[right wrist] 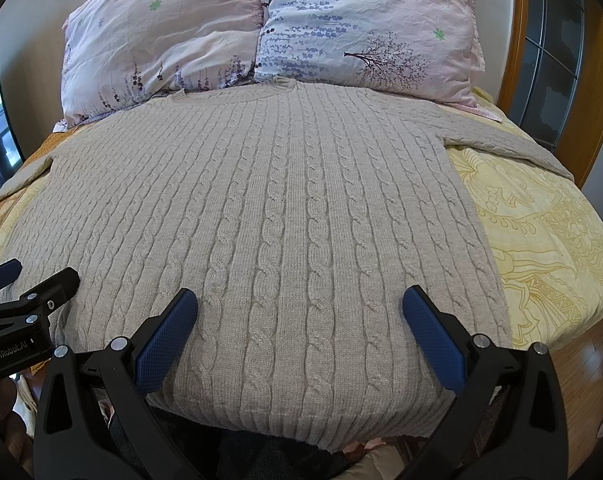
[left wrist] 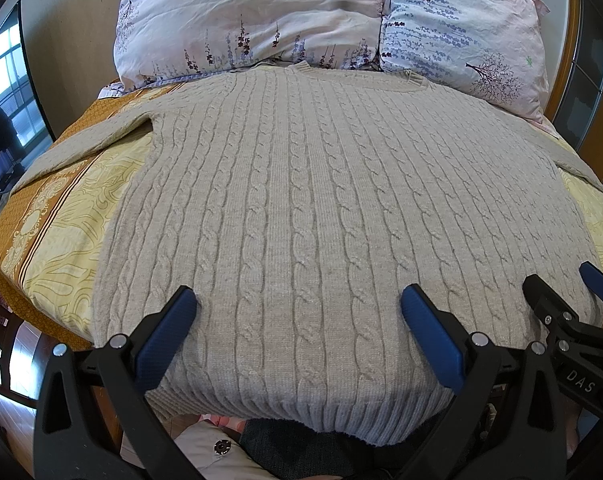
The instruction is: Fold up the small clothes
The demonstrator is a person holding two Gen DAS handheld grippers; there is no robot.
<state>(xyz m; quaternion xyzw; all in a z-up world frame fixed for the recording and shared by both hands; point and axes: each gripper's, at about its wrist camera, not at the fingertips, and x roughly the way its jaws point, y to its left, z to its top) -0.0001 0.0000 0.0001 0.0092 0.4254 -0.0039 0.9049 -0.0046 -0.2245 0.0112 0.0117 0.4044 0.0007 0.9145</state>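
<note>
A beige cable-knit sweater [left wrist: 321,200] lies spread flat on the bed, collar toward the pillows, hem hanging over the near edge. It also shows in the right wrist view [right wrist: 277,208]. Its sleeves stretch out to the left [left wrist: 81,144] and right [right wrist: 513,144]. My left gripper [left wrist: 299,300] is open, just above the sweater's lower left part. My right gripper [right wrist: 299,300] is open above the lower right part, holding nothing. The right gripper also shows at the right edge of the left wrist view [left wrist: 565,284]; the left gripper shows at the left edge of the right wrist view [right wrist: 33,280].
Two floral pillows [left wrist: 261,20] [right wrist: 365,28] lie at the head of the bed. The yellow and orange patterned bedspread [left wrist: 57,216] [right wrist: 541,232] shows on both sides of the sweater. A wooden frame with glass [right wrist: 549,52] stands at the right, a window [left wrist: 5,92] at the left.
</note>
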